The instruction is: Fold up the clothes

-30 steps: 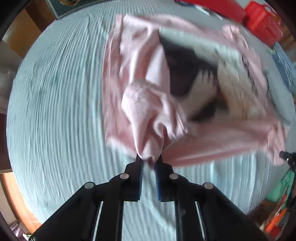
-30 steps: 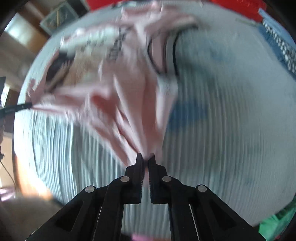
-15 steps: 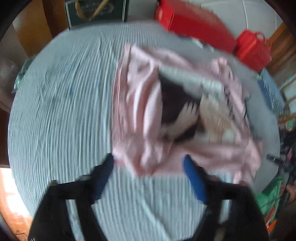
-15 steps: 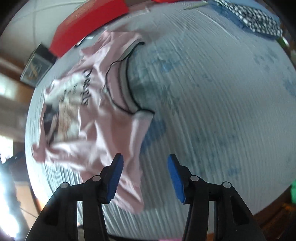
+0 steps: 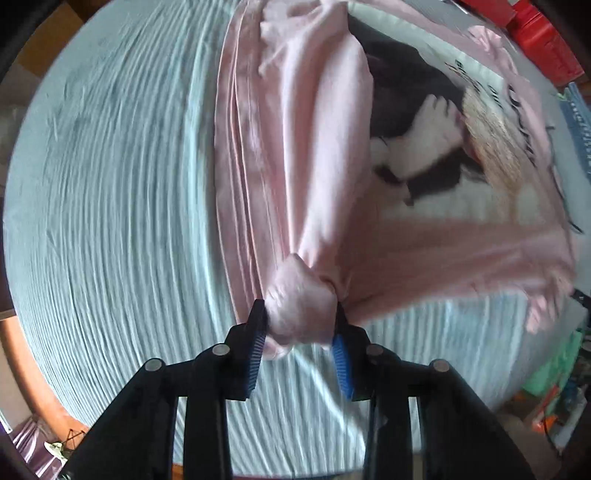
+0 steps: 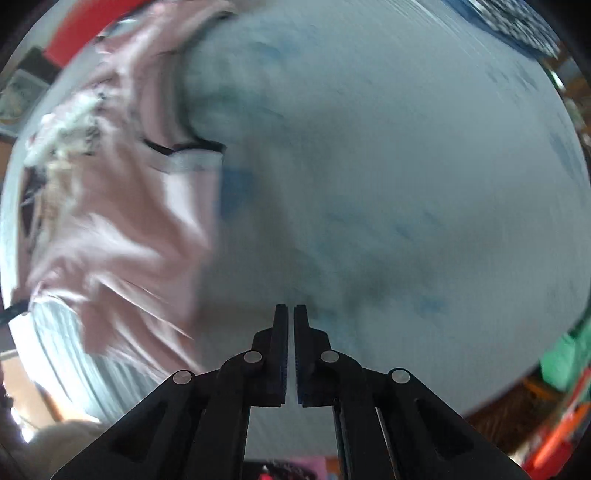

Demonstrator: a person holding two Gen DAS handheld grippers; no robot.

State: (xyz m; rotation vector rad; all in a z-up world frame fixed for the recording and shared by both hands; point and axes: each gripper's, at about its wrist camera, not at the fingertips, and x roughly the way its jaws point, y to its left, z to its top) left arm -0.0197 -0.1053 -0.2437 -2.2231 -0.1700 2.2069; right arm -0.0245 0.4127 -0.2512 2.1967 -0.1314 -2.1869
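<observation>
A pink T-shirt (image 5: 325,155) with a printed picture on its front is spread, partly bunched, over a table covered in a pale blue ribbed cloth (image 5: 110,192). In the left wrist view a gathered wad of the shirt's pink fabric is seen between the blue pads of the left tongs (image 5: 299,325), whose jaws are closing on it; both pads are pressed against the wad, and long creases are drawn from it up through the garment. The printed panel is laid toward the table's right edge in that view, with red containers (image 5: 539,33) seen beyond the far right corner. In the right wrist view, which is blurred, the right tongs (image 6: 290,314) are shut with nothing between the pads and are held above bare cloth. The shirt (image 6: 122,206) is seen there toward the left edge of the table, its grey, dark-trimmed neckline (image 6: 192,160) turned toward the middle, well apart from those tongs.
</observation>
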